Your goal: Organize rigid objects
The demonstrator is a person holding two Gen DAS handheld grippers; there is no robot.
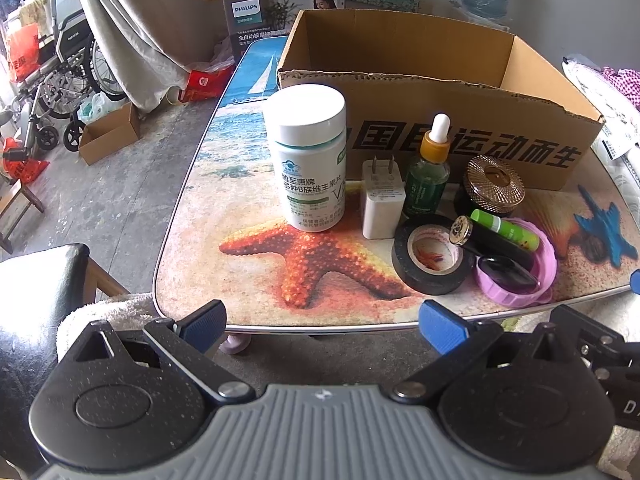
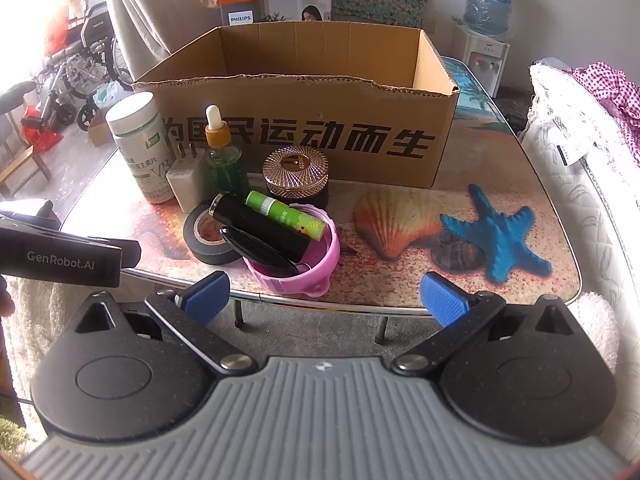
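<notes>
An open cardboard box (image 1: 460, 120) (image 2: 304, 136) stands at the back of the beach-print table. In front of it are a white vitamin bottle (image 1: 310, 160) (image 2: 138, 148), a white plug charger (image 1: 382, 204) (image 2: 186, 184), a green dropper bottle (image 1: 430, 168) (image 2: 224, 156), a gold-lidded jar (image 1: 494, 184) (image 2: 296, 176), a black tape roll (image 1: 430, 258) (image 2: 208, 236) and a pink lid (image 1: 520, 276) (image 2: 296, 264) holding a green tube (image 1: 504, 228) (image 2: 284, 216) and black items. My left gripper (image 1: 322, 324) and right gripper (image 2: 326, 296) are open, empty, at the near table edge.
The table (image 2: 520, 184) has a metal rim. A wheelchair (image 1: 60, 80) and a small box (image 1: 108, 132) are on the floor at left. A Philips box (image 1: 280, 4) and water dispenser (image 2: 486, 20) stand behind. Bedding (image 2: 592, 140) lies at right.
</notes>
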